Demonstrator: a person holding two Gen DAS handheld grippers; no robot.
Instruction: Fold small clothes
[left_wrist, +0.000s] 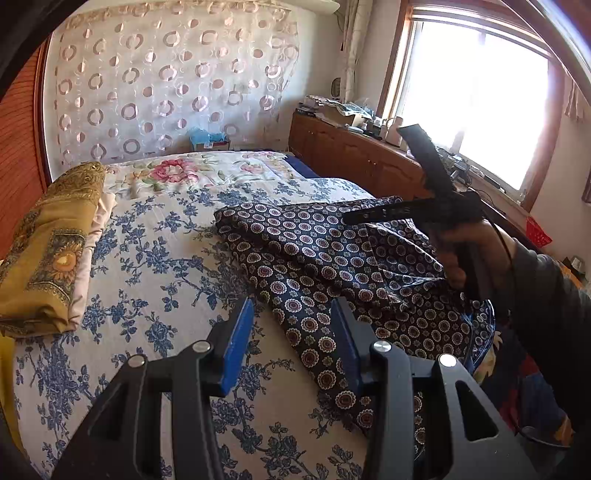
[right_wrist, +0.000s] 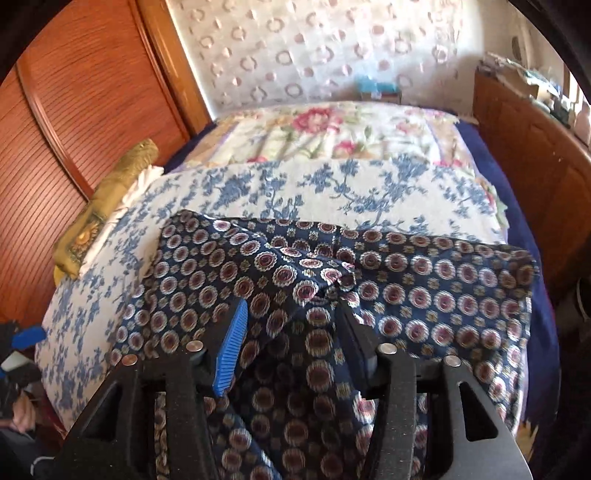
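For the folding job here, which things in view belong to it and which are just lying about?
Belongs to the job:
- navy patterned garment
- left gripper
- right gripper

Just lying about:
- folded yellow cloth
- floral quilt
- cluttered wooden cabinet
- blue-flowered bedsheet

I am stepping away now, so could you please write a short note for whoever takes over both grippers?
Left gripper: open, empty, hovering over the near edge of the garment.
Right gripper: open, above the garment's bunched middle, not gripping it.
The garment lies spread and rumpled across the bed. A yellow cloth lies folded at the bed's edge.
Done: no neat fold visible yet.
Left: flatten the middle, fold, set aside.
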